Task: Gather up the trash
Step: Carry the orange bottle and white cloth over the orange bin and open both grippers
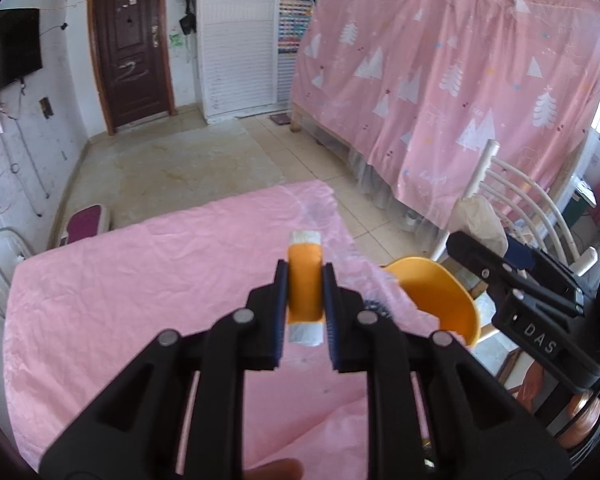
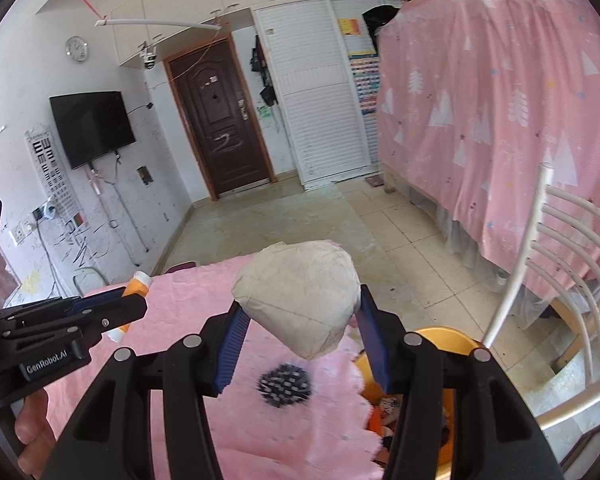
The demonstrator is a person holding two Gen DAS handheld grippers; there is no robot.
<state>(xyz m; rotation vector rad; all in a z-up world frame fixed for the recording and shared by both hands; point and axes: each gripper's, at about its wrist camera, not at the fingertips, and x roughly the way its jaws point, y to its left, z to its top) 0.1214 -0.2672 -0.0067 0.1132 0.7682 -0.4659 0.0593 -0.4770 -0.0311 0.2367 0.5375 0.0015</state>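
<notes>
Trash first: orange tube w/ white ends (image 1: 305,286), upright, clamped btwn the fingers of the left gripper (image 1: 305,300), held above the pink-covered bench (image 1: 140,300). Second piece, a crumpled beige paper wad (image 2: 298,300), sits wedged btwn the fingers of the right gripper (image 2: 300,322); blue pads press its sides, fingers partly apart around it. In left wrist view the right gripper w/ wad shows at 3 o'clock, past the bench edge. In right wrist view the left gripper w/ tube shows at 9 o'clock, a hand (image 2: 30,428) under it. Orange bin (image 2: 452,344) stands just beside the bench at 5 o'clock in right wrist view, colourful scraps inside. Dark spiky ball (image 2: 286,384) lies on the bench cloth near that edge, blurred. White chair (image 2: 560,272) at 3 o'clock. Pink tree-print curtain (image 1: 460,80) at 1–2 o'clock, brown door (image 1: 130,44) at 11.
</notes>
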